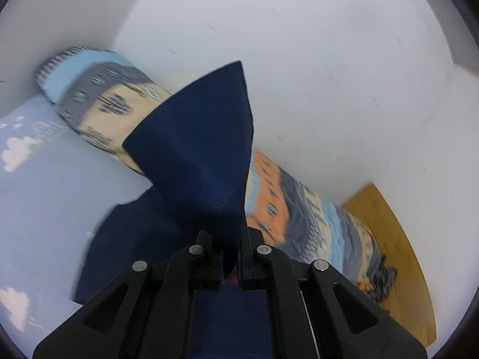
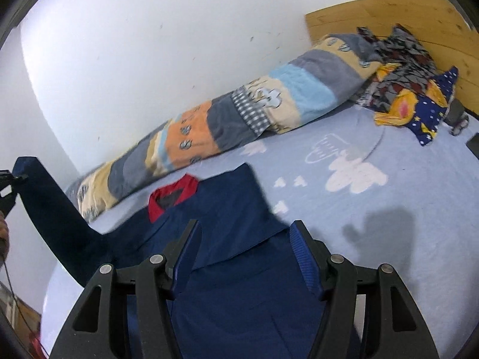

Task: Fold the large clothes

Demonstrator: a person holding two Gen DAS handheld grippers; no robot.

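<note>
A navy blue garment with a red collar lining lies on the light blue bedsheet. My left gripper is shut on a corner of it, and the cloth stands up in front of the camera. That lifted sleeve shows at the left of the right wrist view, with the left gripper at its end. My right gripper is open, low over the garment's body, holding nothing.
A long patchwork bolster lies along the white wall. A pile of patterned clothes sits by the wooden headboard. The bolster and headboard also show in the left wrist view.
</note>
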